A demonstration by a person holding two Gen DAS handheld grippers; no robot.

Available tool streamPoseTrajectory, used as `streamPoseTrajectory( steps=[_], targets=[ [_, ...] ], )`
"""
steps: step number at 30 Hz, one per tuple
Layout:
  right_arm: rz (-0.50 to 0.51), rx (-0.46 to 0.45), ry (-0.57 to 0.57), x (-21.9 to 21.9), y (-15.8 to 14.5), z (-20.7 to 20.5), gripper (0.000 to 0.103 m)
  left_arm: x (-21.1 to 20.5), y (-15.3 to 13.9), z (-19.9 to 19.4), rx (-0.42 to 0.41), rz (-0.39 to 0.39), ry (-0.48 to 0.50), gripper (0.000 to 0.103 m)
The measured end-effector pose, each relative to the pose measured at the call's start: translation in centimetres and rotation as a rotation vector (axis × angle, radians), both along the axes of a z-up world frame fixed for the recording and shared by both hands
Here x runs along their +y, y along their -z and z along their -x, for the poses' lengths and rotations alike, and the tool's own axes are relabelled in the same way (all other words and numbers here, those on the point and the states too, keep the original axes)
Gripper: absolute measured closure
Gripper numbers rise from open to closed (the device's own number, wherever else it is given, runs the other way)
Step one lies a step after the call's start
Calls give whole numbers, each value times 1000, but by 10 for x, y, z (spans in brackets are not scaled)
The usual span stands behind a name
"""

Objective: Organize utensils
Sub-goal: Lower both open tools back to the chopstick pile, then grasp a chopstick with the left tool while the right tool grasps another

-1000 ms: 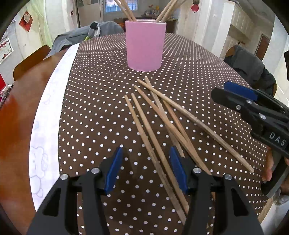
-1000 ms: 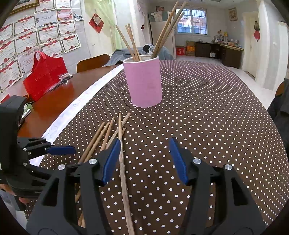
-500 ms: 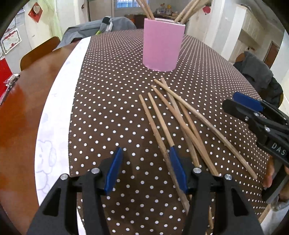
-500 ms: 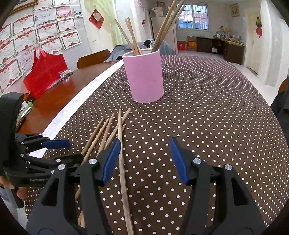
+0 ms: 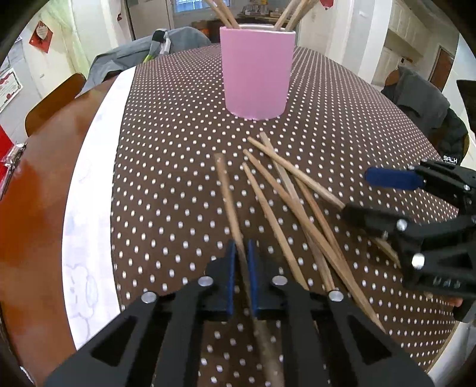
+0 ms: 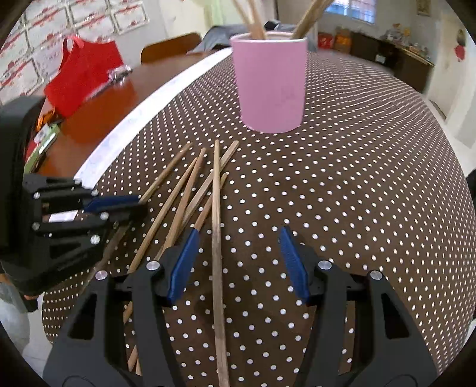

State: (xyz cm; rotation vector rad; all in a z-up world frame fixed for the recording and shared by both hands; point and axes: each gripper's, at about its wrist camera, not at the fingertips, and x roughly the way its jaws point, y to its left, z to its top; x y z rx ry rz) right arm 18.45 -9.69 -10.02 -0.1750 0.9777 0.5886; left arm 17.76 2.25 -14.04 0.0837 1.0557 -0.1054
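The left gripper (image 5: 241, 256) pinches one chopstick (image 5: 227, 193) between its fingers, while the right gripper (image 6: 238, 250) – jaws apart – straddles another chopstick (image 6: 216, 208), a red bag (image 6: 81, 71) visible only from its camera.

table (image 5: 35, 226) – polka-dot cloth (image 5: 166, 166) | pink cup (image 5: 256, 74) – loose chopsticks (image 5: 297, 190)

Ahead of the hand-held gripper, white walls and a barred window (image 6: 358, 9) let in daylight. Framed certificates (image 6: 98, 15) cover the wall to its left, above a wooden chair (image 6: 169, 46). Dark cabinets (image 6: 395, 58) stand far right.
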Motion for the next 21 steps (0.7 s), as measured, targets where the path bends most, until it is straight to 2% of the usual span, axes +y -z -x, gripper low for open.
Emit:
streamPoseTrajectory(
  steps=[1, 2, 3, 9, 12, 17, 21],
  targets=[
    [15, 8, -12, 3, 0, -2, 52, 1, 0, -4, -5, 1, -1, 97],
    [32, 22, -27, 8, 0, -5, 62, 1, 1, -7, -11, -1, -1, 97],
    [48, 39, -38, 11, 1, -8, 68, 1, 1, -11, -17, -4, -1, 97],
    [176, 84, -82, 32, 5, -23, 75, 1, 1, -22, -9, -11, 3, 97],
    [205, 113, -97, 36, 3, -35, 95, 2, 0, -26, 1, 3, 0, 97],
    [159, 162, -93, 30, 0, -48, 97, 9, -5, -25, -25, 16, -28, 97],
    [95, 156, -89, 13, -8, -47, 97, 14, -19, -17, -78, 48, -38, 97]
  ],
)
